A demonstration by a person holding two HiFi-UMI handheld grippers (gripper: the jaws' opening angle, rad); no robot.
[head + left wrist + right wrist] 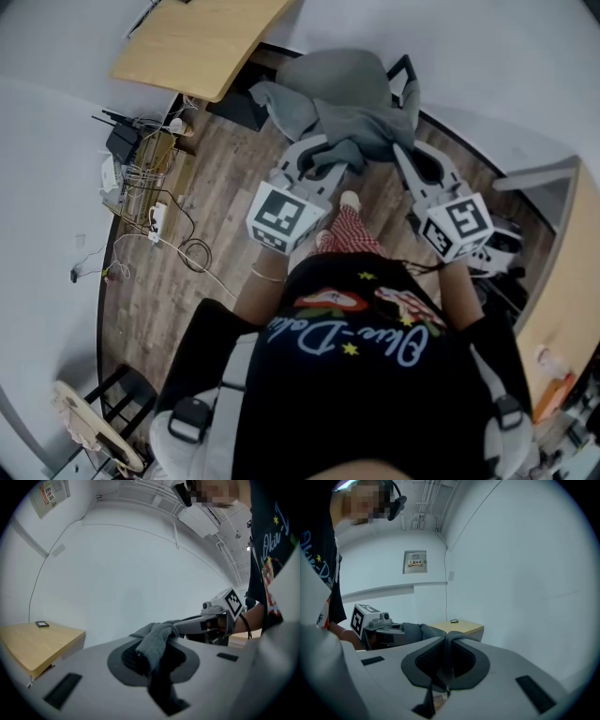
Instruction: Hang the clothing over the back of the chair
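Note:
A grey garment hangs bunched between my two grippers, over the grey chair with black armrests. My left gripper is shut on one bunched edge of the garment, which spills over the jaws. About a hand's width to the right, my right gripper is shut on a thin fold of the garment. Each gripper view shows the other gripper across the cloth: the right gripper and the left gripper. The garment hides the chair's seat.
A light wooden desk stands at the far left beyond the chair. Cables and a small rack lie on the wood floor at the left. A wooden stool is at the bottom left. White walls close in behind the chair.

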